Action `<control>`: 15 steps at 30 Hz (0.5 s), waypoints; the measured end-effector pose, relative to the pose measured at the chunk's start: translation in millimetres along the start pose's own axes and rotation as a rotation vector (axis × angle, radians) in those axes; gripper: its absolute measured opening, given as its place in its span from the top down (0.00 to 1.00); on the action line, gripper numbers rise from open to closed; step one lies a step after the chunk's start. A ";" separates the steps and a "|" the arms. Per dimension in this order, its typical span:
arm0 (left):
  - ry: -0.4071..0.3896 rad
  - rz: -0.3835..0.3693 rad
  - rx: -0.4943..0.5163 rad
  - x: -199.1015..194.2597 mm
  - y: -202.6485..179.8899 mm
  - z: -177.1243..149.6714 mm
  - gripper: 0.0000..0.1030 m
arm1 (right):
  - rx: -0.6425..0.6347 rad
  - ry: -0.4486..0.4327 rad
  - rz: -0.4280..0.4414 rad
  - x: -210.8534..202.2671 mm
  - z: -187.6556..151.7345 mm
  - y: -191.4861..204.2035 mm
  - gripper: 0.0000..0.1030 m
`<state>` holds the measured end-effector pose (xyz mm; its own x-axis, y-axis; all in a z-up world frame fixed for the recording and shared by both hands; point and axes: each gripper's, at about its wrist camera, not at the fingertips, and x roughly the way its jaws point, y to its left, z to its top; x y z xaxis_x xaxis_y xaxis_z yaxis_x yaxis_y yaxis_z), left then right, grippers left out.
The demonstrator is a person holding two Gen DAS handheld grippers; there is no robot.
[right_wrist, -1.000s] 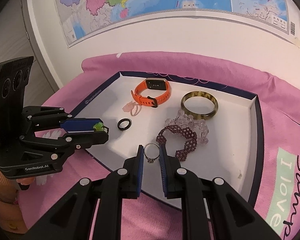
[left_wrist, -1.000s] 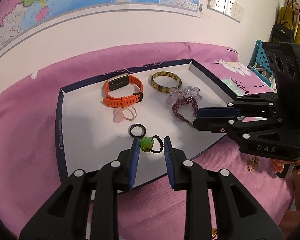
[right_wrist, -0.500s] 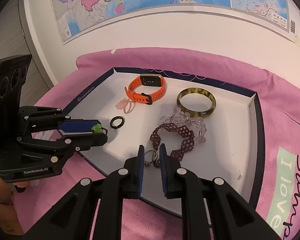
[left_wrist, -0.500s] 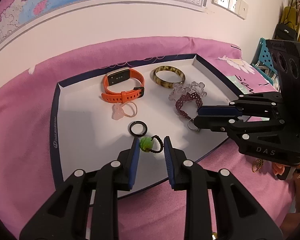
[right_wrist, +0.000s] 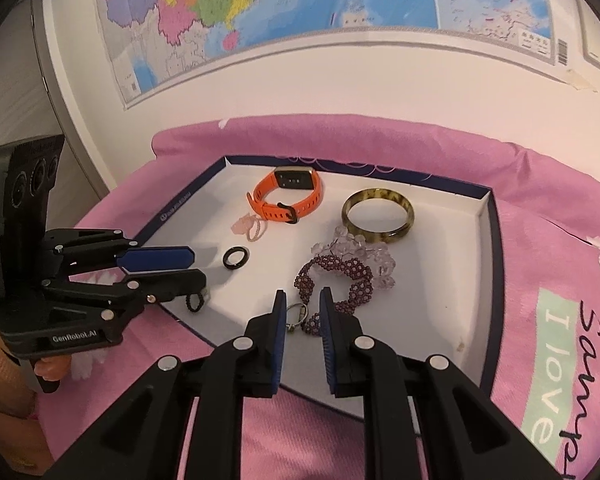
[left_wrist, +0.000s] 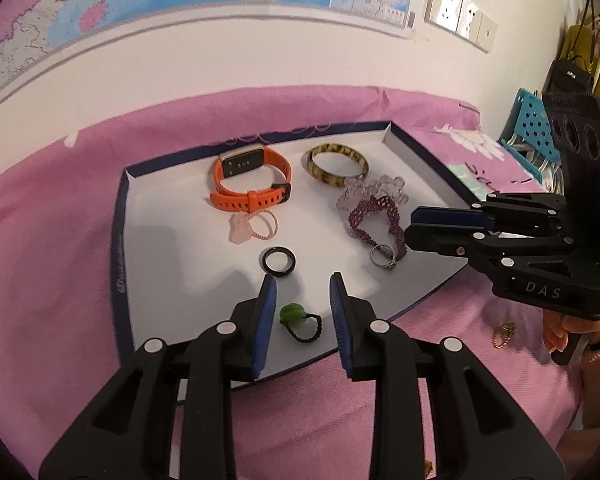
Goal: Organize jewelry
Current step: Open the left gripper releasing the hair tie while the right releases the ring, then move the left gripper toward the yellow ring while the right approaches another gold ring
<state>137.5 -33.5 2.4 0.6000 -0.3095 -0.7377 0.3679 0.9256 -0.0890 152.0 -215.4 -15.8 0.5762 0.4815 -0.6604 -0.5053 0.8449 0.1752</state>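
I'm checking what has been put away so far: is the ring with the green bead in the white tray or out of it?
In. The green bead ring lies on the white tray floor near its front edge, between the left gripper pads, which stand clear of it.

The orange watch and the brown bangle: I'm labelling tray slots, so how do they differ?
The orange watch is a strap with holes, a buckle and a dark screen; the brown bangle is a plain mottled closed hoop. The watch stands on edge with its strap tail trailing, while the bangle lies flat. Both sit at the back of the tray, apart from each other.
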 end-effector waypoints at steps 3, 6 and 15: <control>-0.031 -0.004 0.014 -15.4 -2.4 -1.5 0.69 | 0.015 -0.019 0.018 -11.3 -3.4 -1.5 0.77; -0.066 -0.026 0.041 -36.0 -7.9 -8.4 0.66 | 0.010 -0.033 0.029 -23.3 -7.8 0.8 0.75; -0.061 -0.095 0.113 -64.1 -29.6 -54.2 0.61 | 0.012 -0.022 0.012 -51.2 -41.7 3.2 0.60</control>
<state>49.6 -29.2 16.1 0.5995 -0.4098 -0.6875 0.5001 0.8624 -0.0780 94.1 -247.1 -11.9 0.5842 0.4966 -0.6420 -0.5048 0.8417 0.1918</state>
